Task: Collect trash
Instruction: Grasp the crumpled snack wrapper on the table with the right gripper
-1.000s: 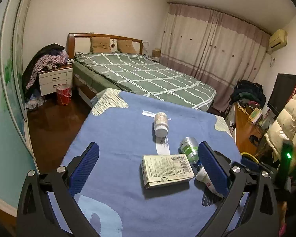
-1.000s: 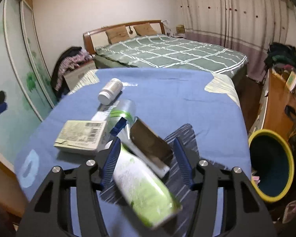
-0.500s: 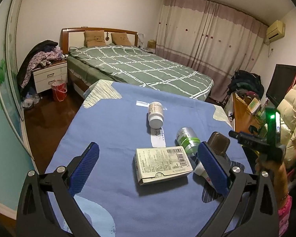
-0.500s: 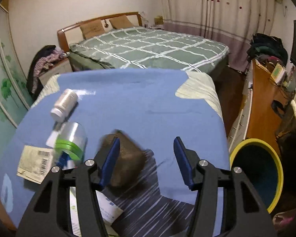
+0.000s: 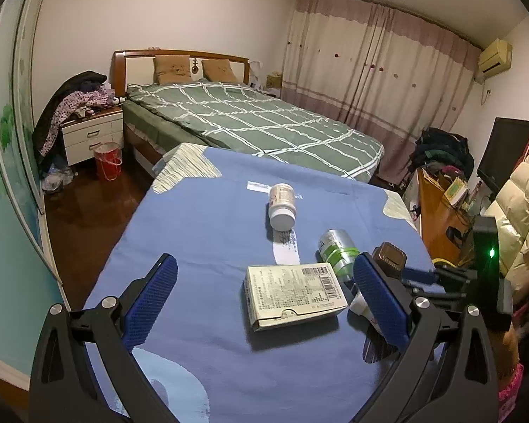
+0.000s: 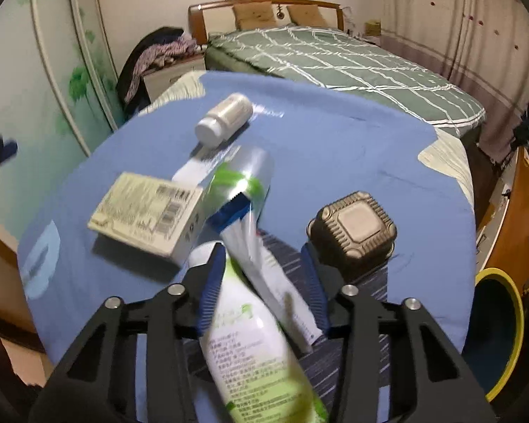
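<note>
Trash lies on the blue-clothed table (image 5: 201, 232): a white pill bottle (image 5: 281, 206) on its side, a cream cardboard box (image 5: 294, 294), a silver-green tube (image 5: 336, 252) and a brown ribbed square tub (image 5: 388, 259). My left gripper (image 5: 264, 298) is open above the near table, with the box between its fingers' line. In the right wrist view my right gripper (image 6: 262, 282) is open around a white-green bottle (image 6: 254, 345) and the flattened tube (image 6: 261, 246). The brown tub (image 6: 352, 231) sits just right of its right finger. The box (image 6: 146, 208) and pill bottle (image 6: 225, 120) lie to the left.
A yellow-rimmed bin (image 6: 497, 331) stands on the floor right of the table. A green-quilted bed (image 5: 250, 120) is behind it. A white nightstand (image 5: 91, 134) and red bucket (image 5: 107, 160) stand far left; a wooden desk (image 5: 441, 211) stands right.
My right gripper has swung back left over the green bottle and tube; the brown tub now sits upright on the table, right of its fingers. The left view shifted slightly.
</note>
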